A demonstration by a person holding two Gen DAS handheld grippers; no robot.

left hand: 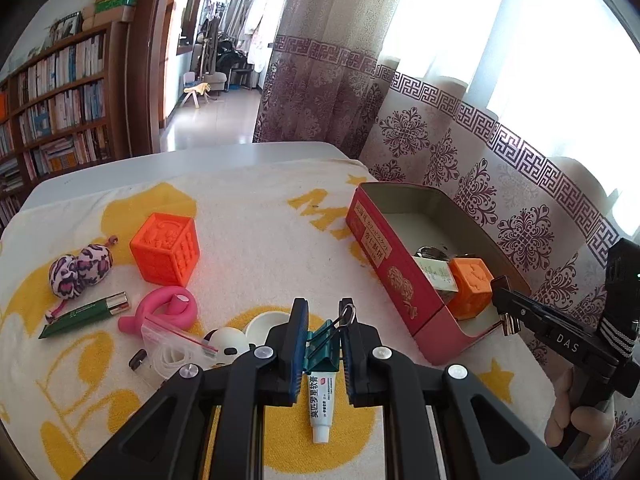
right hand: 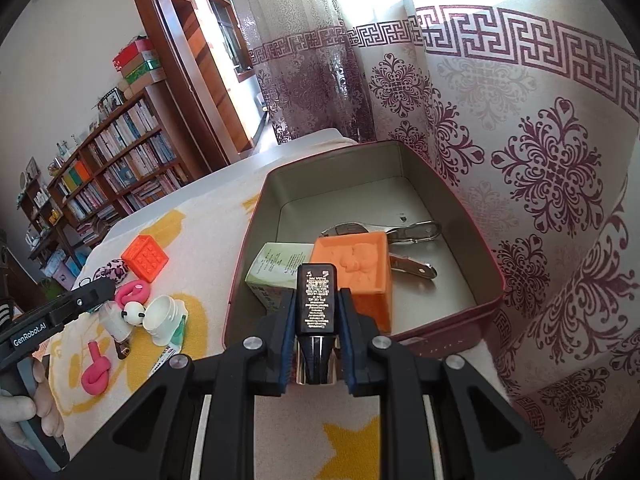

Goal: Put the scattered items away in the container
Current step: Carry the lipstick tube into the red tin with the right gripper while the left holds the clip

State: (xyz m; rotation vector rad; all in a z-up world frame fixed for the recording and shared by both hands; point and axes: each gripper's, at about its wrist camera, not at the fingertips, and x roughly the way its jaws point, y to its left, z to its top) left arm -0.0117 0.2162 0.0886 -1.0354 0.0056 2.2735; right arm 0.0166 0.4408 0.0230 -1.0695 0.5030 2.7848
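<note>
Two tools loaded: left tool [left hand: 324, 344] clamps a green binder clip [left hand: 326, 340] above the towel; right tool [right hand: 316, 320] grips a black tube [right hand: 316, 300] at the red tin [right hand: 248, 256]. Carry each past the rim, lower into bare floor, then release.

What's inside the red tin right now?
Inside the red tin: an orange cube, a pale green carton and metal tools partly hidden behind the cube.
</note>
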